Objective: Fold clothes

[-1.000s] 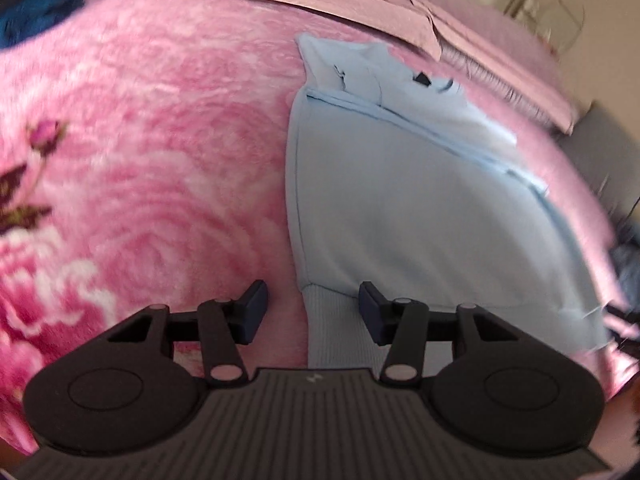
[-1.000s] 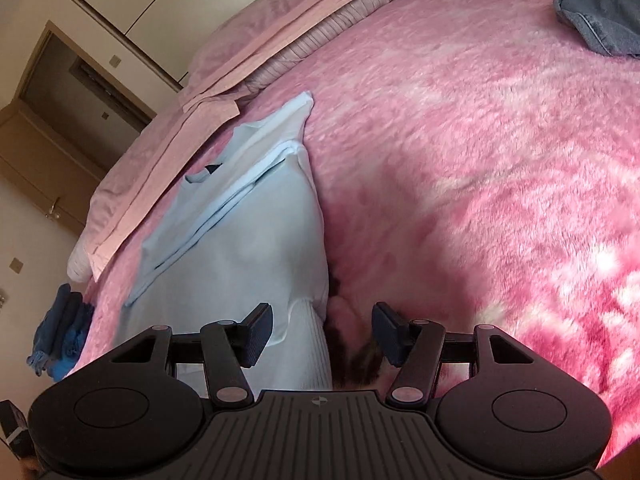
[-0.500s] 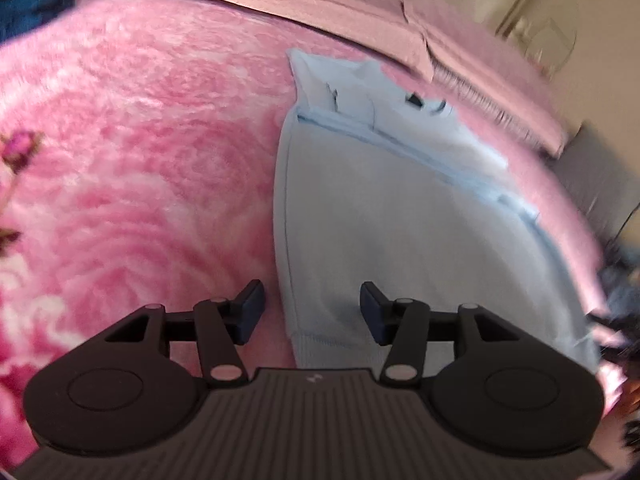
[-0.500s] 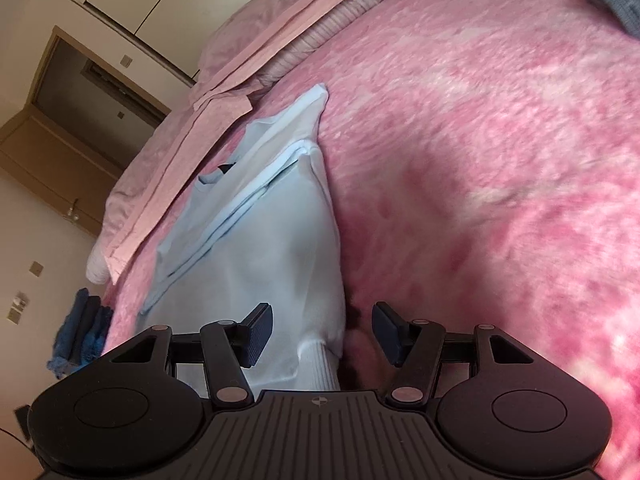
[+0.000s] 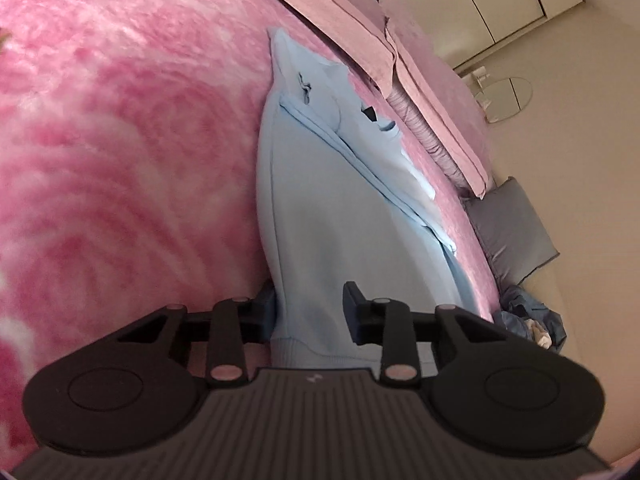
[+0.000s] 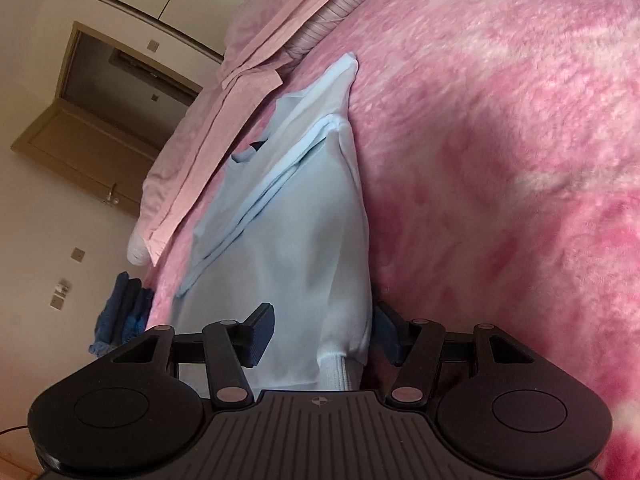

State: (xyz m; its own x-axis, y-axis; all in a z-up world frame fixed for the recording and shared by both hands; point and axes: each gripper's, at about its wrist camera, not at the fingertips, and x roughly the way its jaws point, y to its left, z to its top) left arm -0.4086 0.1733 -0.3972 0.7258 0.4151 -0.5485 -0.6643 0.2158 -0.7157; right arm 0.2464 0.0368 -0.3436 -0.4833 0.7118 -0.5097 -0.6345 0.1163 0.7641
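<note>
Light-blue sweatshirt (image 5: 344, 216), dark unreadable neck label (image 5: 369, 113)

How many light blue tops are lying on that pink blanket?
1. The light blue sweatshirt lies flat on the pink blanket, its ribbed hem nearest both sets of fingers, its collar toward the pillows. Other clothes may lie hidden out of view.

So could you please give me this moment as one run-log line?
step: grasp hem | left claw: closing on sweater corner | right claw: open, straddling other corner | sweater: flat on blanket
</note>
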